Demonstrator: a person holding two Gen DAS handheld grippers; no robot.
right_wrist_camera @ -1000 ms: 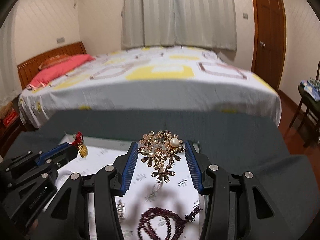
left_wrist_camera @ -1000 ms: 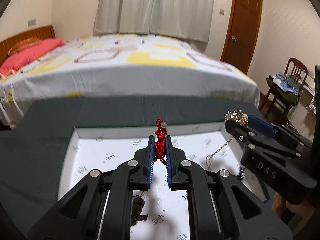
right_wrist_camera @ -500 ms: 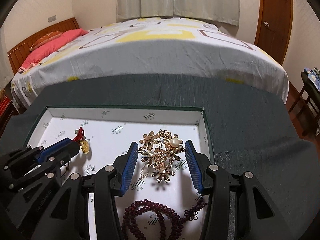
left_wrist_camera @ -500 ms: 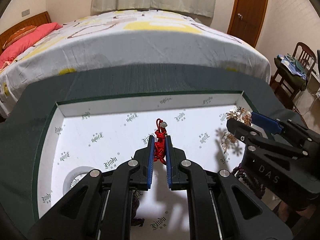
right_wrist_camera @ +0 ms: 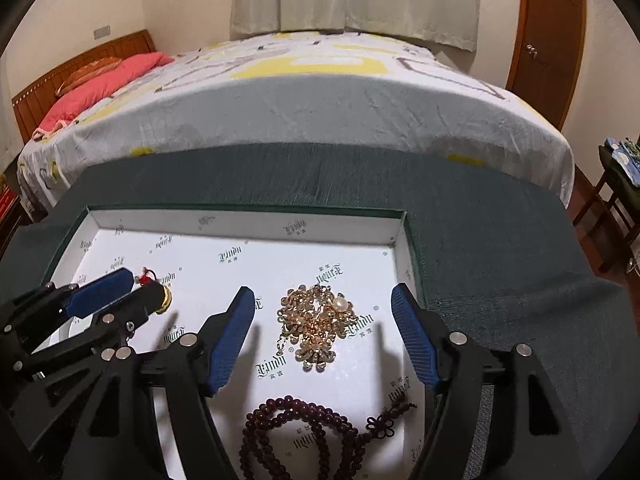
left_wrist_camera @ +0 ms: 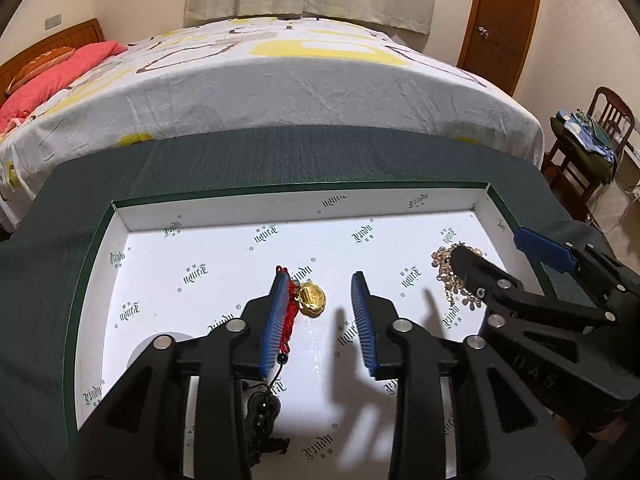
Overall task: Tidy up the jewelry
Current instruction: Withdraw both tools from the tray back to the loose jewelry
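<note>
**Both pieces let go into the box lid**

The left gripper (left_wrist_camera: 320, 308) is opening its blue ribbed jaws; the small gold pendant on a red knotted cord (left_wrist_camera: 310, 298) lies on the floor between them, the cord against the left pad (left_wrist_camera: 276, 316), the right pad clear. The right gripper (right_wrist_camera: 324, 332) is opening too, jaws spread wide on either side of the gold flower-cluster brooch with a pearl (right_wrist_camera: 318, 324), which lies flat and untouched by either pad.

Both pieces rest inside the shallow white printed box with a dark green rim (left_wrist_camera: 96, 248), the pendant mid-floor and the brooch near its right wall. A string of dark red wooden beads (right_wrist_camera: 296, 428) lies just beside the brooch, nearer the camera; a dark beaded charm (left_wrist_camera: 262, 408) sits under the left gripper.

To finish well, I judge each gripper should open fully, then lift straight up. The red cord may cling to the ribbed pad, so check it drops free before drawing away.
</note>
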